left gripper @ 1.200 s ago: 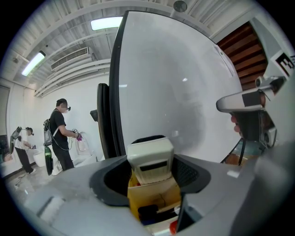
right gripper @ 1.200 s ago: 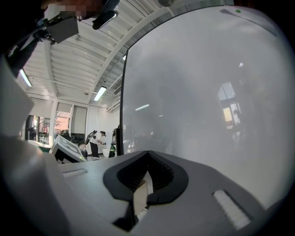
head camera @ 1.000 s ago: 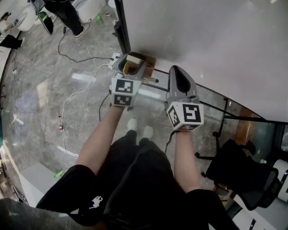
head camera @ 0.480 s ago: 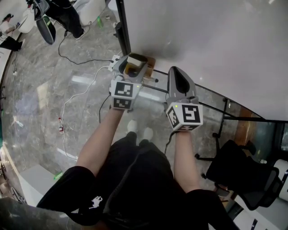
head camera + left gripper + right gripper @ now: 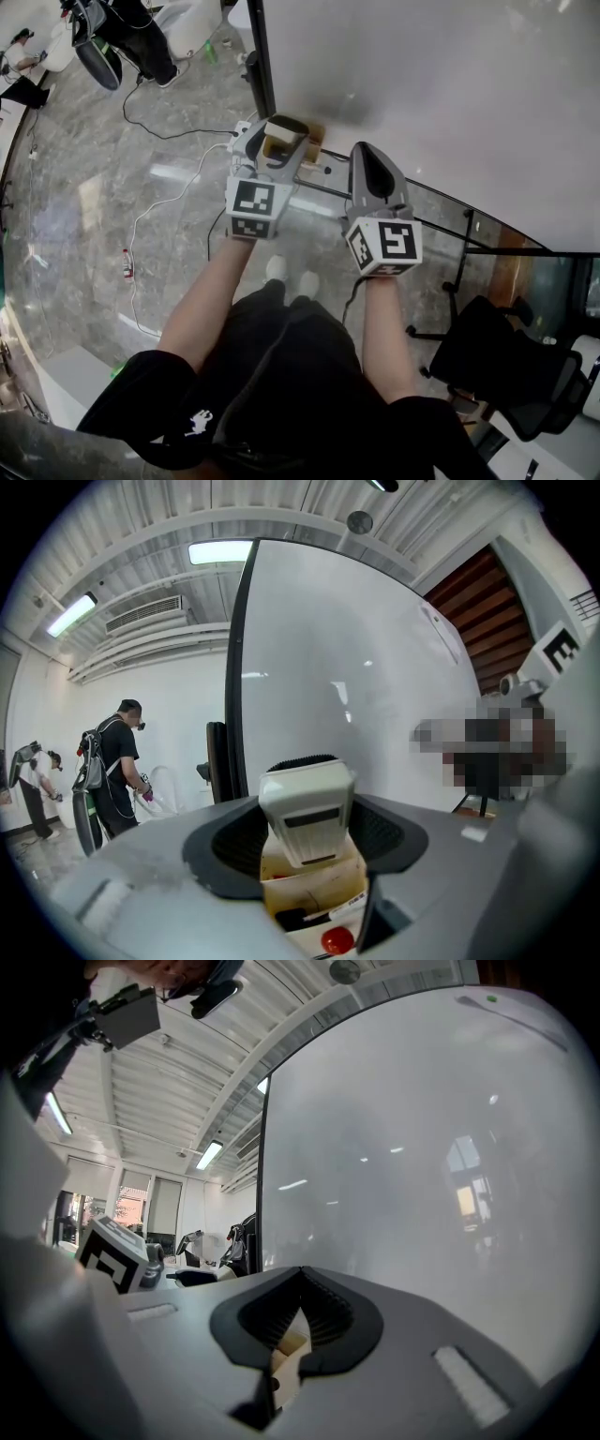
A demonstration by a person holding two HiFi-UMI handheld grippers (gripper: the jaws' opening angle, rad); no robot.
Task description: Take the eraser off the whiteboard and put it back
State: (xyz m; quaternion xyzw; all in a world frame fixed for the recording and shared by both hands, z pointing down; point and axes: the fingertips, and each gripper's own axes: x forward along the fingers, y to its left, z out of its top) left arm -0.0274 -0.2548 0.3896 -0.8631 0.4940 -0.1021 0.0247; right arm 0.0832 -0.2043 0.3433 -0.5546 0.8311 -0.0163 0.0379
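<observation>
Grasping eraser [image 5: 307, 810] in left claw [image 5: 278, 141], dark felt side turned to whiteboard [image 5: 375, 667], which stands straight ahead, near; right claw [image 5: 369, 157] clenched, empty, just beside.

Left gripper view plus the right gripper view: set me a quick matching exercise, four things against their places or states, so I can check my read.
Things:
1 eraser
2 right claw
3 red round piece
4 whiteboard

Places or states:
A shut, nothing in it
B in the box under the left claw
C upright, straight ahead
D gripped by the left claw

Pairs: 1-D, 2-A, 3-B, 4-C.
</observation>
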